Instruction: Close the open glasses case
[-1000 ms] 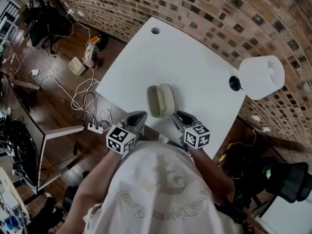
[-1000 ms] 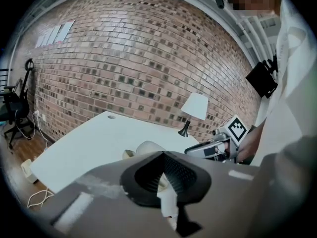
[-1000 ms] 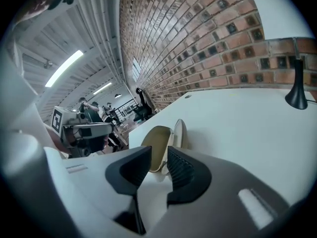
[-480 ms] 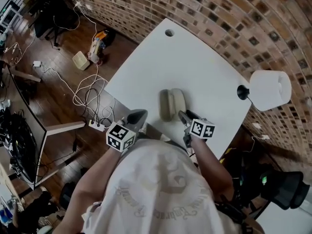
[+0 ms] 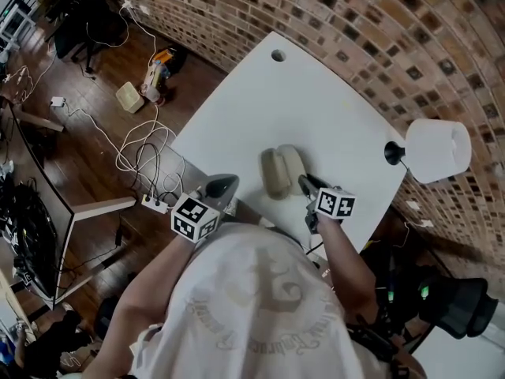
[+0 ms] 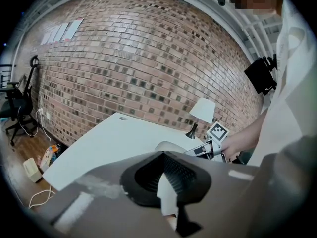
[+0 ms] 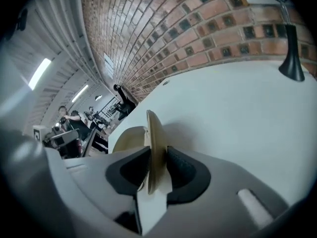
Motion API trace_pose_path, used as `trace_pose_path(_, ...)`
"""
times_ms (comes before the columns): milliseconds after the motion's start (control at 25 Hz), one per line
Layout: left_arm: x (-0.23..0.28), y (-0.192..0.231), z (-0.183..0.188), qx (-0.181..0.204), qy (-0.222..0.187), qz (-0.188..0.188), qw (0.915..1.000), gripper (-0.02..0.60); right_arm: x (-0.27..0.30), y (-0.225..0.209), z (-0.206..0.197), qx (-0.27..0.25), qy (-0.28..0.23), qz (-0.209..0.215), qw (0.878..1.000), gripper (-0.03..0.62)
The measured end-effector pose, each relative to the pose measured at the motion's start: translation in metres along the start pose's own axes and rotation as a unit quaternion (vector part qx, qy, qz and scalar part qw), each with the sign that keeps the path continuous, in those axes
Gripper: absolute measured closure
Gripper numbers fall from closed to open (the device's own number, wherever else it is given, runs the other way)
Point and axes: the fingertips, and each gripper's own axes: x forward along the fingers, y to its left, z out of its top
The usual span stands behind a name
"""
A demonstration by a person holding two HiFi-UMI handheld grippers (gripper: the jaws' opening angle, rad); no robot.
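The right hand-held gripper [image 7: 157, 158] is closing its jaws on the edge of the glasses case lid [image 7: 150, 128]. Next, I think, the lid must swing over gently.

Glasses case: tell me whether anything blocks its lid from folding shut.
Nothing visible does. The glasses case lies open on the table, with nothing showing between its halves. The right gripper has its jaws closing, with the edge of the lid between them.
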Motion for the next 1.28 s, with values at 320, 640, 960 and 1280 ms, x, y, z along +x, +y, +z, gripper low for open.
trace_pose_path(320, 0.004, 0.003, 0.0, 0.001, 0.009, -0.018, 0.9998, 0.577, -0.006, 0.026, 0.025, -0.327, 0.048, -0.076, 0.941, 0.494)
trace_pose_path(640, 0.016, -0.001, 0.003, 0.01, 0.019, -0.04, 0.999, 0.577, -0.005, 0.068, 0.006, -0.481, 0.054, -0.076, 0.872, 0.431)
trace_pose_path(960, 0.032, -0.011, 0.009, 0.033, 0.035, -0.071, 0.9963, 0.577, -0.002, 0.107, -0.022, -0.452, 0.042, 0.035, 0.891, 0.431)
trace_pose_path(1280, 0.051, -0.029, 0.014, 0.059, 0.051, -0.104, 0.9915, 0.577, 0.01, 0.106, -0.032, -0.411, 0.045, 0.035, 0.91, 0.557)
